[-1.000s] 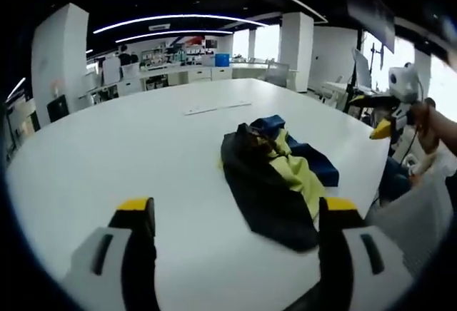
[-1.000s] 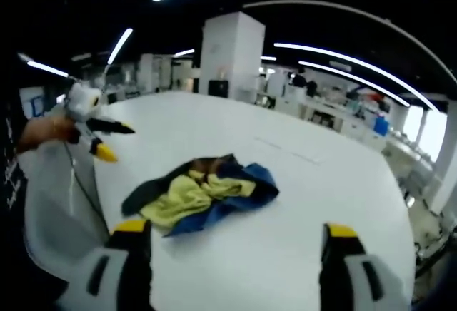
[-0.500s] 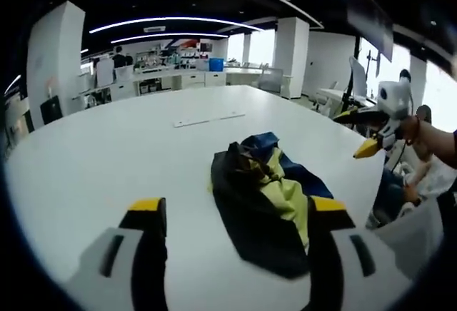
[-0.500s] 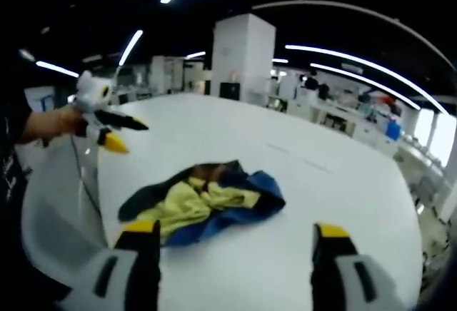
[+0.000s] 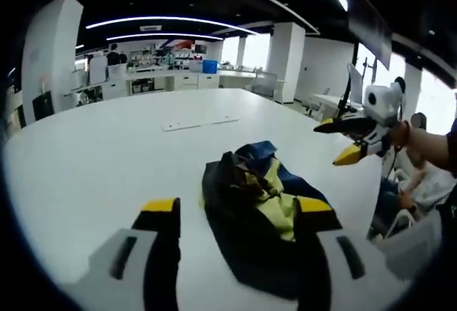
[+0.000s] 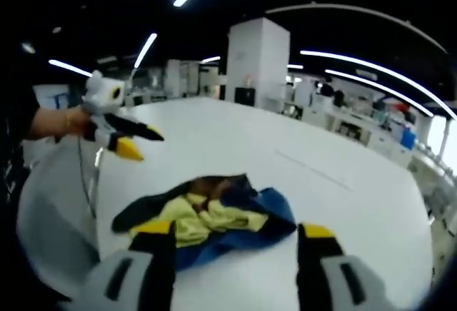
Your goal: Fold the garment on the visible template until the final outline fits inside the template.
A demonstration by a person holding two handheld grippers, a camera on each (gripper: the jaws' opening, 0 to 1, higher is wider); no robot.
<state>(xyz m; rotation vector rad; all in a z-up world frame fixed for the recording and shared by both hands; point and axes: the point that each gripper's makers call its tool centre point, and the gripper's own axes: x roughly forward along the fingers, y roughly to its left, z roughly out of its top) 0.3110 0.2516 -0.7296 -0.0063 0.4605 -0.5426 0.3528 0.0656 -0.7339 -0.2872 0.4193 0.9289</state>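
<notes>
A crumpled garment [image 5: 260, 207] in black, yellow and blue lies in a heap on the white table [image 5: 93, 161]. My left gripper [image 5: 237, 210] hovers just short of it, open, its yellow-tipped jaws straddling the heap's near end with nothing held. In the left gripper view the right gripper [image 5: 344, 140] hangs open in the air beyond the garment's right side, held by a hand. In the right gripper view the garment [image 6: 214, 215] sits just ahead of my open right gripper [image 6: 234, 231]. The left gripper [image 6: 136, 140] floats open at the left above the table edge.
A thin pale strip [image 5: 200, 122] lies flat on the table beyond the garment, and it appears again as the strip [image 6: 314, 172] in the right gripper view. The table's rounded edge [image 6: 86, 204] runs close by the person. Desks, a white pillar [image 6: 258, 61] and office furniture stand far behind.
Both views have drifted closer to the garment. The jaws of each gripper stand somewhat nearer together than a second ago. The garment itself has not moved.
</notes>
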